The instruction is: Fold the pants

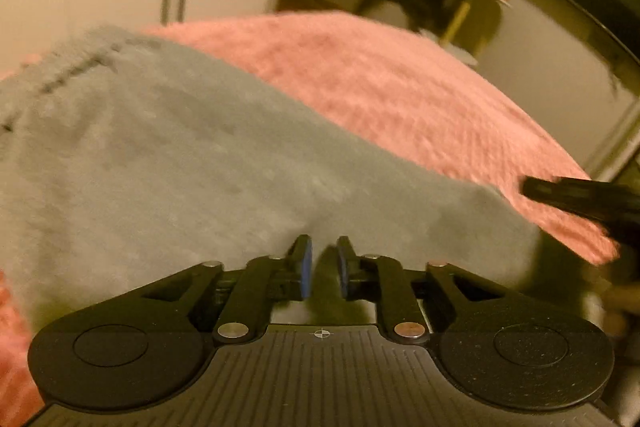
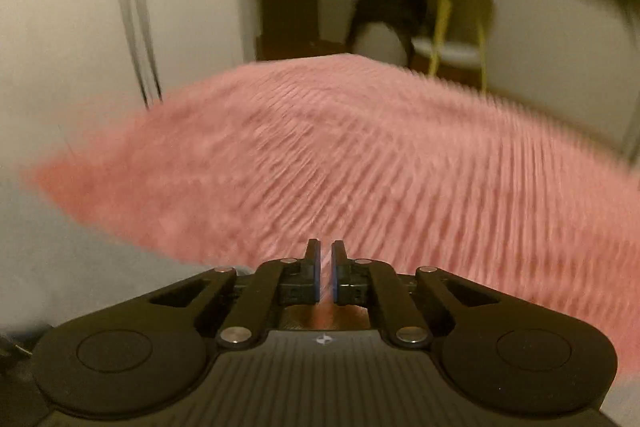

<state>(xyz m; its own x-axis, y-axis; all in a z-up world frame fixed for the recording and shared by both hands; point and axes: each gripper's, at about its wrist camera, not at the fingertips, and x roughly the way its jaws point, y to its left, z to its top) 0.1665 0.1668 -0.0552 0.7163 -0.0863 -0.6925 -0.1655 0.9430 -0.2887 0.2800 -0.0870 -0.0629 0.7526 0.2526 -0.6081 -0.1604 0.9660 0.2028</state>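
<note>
On the pink bedspread [image 1: 400, 87], the grey pants [image 1: 180, 155] lie spread from 9 o'clock toward 4 o'clock in the left wrist view. The left gripper [image 1: 322, 267] is parted by a narrow gap at the near fabric edge; whether cloth sits between the pads cannot be told. The right gripper [image 2: 326, 267] is nearly closed over bare bedspread and holds nothing visible. Risk: closing 1 gripper on a single layer, or catching the bedspread, would likely drag the fold askew.
</note>
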